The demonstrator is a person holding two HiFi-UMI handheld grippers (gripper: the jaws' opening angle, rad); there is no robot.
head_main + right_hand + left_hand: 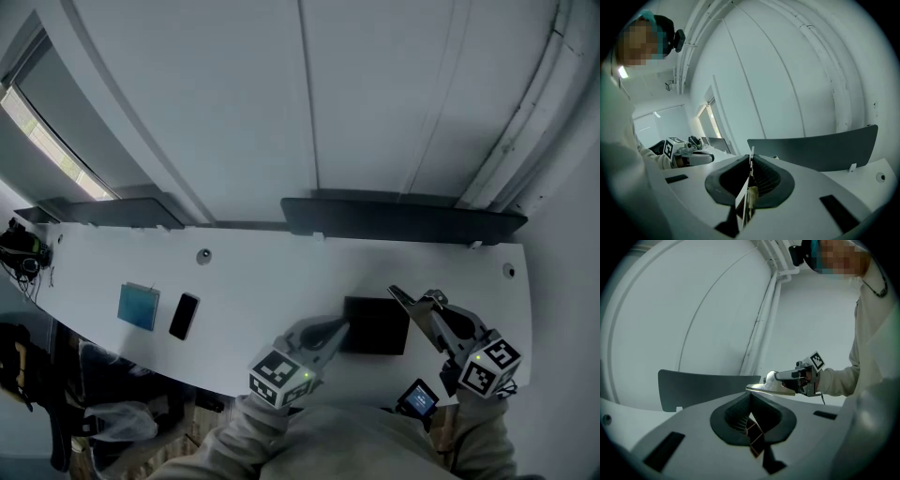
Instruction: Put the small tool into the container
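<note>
A flat black container [377, 325] lies on the white table [262, 291], near its front edge. My left gripper [340, 327] is shut, its tip at the container's left edge. My right gripper [395, 293] is shut too, held just above the container's right far corner. In the left gripper view the jaws [751, 397] meet and point up at the wall, with the right gripper [761, 388] across from them. In the right gripper view the jaws [751, 158] are together; a thin pale sliver shows in the seam and I cannot tell what it is. No small tool is identifiable.
A blue square pad [138, 306] and a black phone [184, 315] lie at the table's left. A small device with a lit blue screen [419, 400] sits by the right arm. A dark panel [403, 217] runs along the table's back edge.
</note>
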